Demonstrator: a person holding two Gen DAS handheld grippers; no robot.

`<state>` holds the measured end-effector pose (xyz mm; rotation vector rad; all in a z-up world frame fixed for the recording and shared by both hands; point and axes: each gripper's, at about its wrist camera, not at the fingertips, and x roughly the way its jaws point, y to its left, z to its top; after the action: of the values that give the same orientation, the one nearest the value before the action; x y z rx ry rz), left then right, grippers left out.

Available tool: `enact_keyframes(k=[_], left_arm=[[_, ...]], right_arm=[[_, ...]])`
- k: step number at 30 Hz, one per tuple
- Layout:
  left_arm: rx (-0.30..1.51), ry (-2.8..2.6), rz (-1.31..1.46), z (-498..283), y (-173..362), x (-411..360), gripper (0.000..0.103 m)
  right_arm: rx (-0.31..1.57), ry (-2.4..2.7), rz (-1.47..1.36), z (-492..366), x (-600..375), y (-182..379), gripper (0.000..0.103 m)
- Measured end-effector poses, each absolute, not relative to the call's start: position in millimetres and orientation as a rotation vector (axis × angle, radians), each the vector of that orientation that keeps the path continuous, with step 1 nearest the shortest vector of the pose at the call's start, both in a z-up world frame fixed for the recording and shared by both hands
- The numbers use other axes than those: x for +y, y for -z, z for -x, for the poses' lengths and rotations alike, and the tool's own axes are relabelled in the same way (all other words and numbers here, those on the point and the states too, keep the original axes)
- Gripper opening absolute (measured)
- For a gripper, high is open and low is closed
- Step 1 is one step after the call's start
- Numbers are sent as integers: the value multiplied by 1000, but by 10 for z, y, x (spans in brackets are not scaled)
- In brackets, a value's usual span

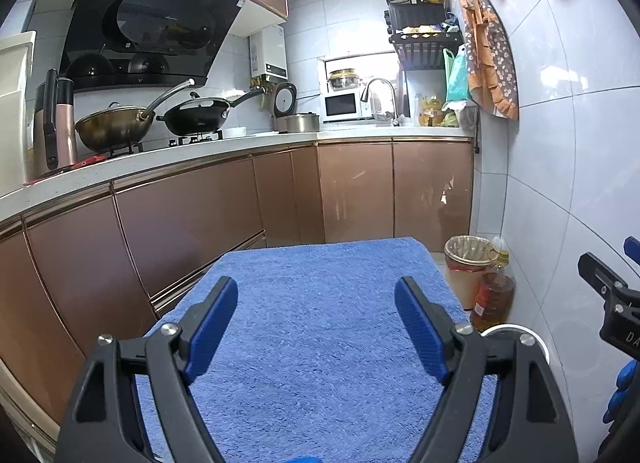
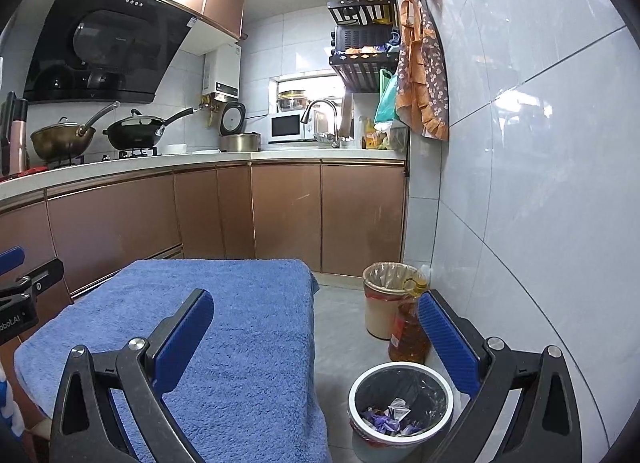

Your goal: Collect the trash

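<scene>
Below right fingers (image 2: 448,339): trash (image 2: 390,415) in bin (image 2: 400,369).

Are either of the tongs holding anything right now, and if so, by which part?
Nothing is held. The left tongs and right tongs are both open and empty above the towel.

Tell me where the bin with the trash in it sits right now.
In the right wrist view the trash bin stands on the floor to the right of the blue towel, just in front of the oil bottle, near the tiled wall.
</scene>
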<state>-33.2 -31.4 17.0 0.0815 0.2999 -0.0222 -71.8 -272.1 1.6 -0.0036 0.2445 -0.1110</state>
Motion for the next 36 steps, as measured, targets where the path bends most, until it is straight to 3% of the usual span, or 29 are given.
enact_keyframes(k=[36], left_arm=[[295,7,-66,334,-170,-267,80]], right_arm=[[241,125,25,735,-2724,-37,103]])
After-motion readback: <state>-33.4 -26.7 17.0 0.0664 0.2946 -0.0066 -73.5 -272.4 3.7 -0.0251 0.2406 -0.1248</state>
